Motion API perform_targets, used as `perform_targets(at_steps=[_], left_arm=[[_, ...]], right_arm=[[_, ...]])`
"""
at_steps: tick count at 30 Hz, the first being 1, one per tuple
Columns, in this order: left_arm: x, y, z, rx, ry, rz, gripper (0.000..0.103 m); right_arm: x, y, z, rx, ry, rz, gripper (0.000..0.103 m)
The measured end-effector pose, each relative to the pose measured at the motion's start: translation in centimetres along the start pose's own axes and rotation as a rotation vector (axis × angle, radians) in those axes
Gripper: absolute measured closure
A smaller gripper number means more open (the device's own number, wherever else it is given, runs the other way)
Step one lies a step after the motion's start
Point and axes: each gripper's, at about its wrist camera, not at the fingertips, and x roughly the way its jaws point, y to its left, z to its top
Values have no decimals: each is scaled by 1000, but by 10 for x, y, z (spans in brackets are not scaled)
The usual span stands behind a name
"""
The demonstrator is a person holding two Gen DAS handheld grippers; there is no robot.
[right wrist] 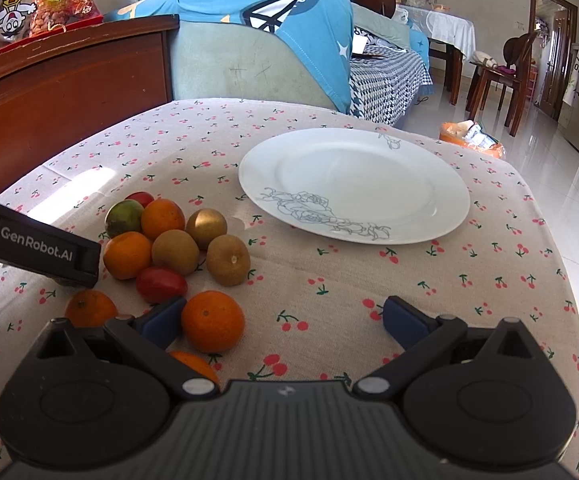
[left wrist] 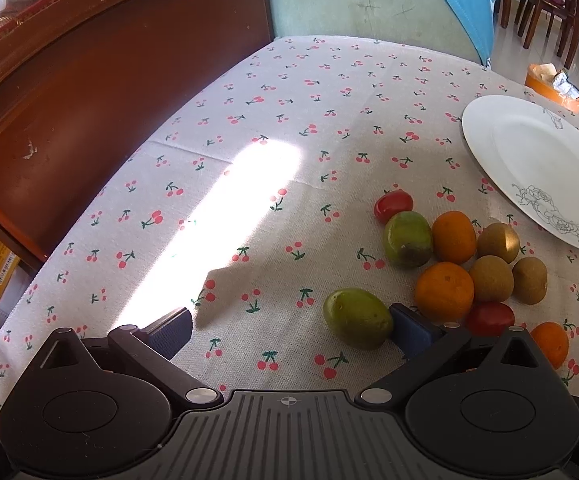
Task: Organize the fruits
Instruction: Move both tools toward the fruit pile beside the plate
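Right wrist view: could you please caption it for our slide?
Open right hand-held gripper beside an orange, empty white plate beyond.

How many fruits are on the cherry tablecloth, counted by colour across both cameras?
orange fruits: 5
brown fruits: 3
green fruits: 2
red fruits: 2
Total: 12

A table under a cherry-print tablecloth carries a white plate with a line-drawn flower and, beside it, loose oranges, kiwis, green mangoes and red tomatoes.
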Motion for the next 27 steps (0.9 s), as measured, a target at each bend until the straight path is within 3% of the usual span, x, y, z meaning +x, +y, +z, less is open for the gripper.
perform_targets(at_steps=[5, 13, 18, 27], left_arm=[[-1, 2, 3, 4, 16, 6, 0], [-24, 9, 9, 13, -11, -18, 0], [-40, 16, 7, 17, -26, -18, 0], [-52, 14, -18, 40, 9, -17, 0]], right_arm=[[-1, -1, 2, 0, 22, -1, 1], [3, -3, 28, 13, 256, 3, 1], [-9, -13, 33, 113, 256, 16, 1], [-23, -16, 40, 124, 296, -21, 1]])
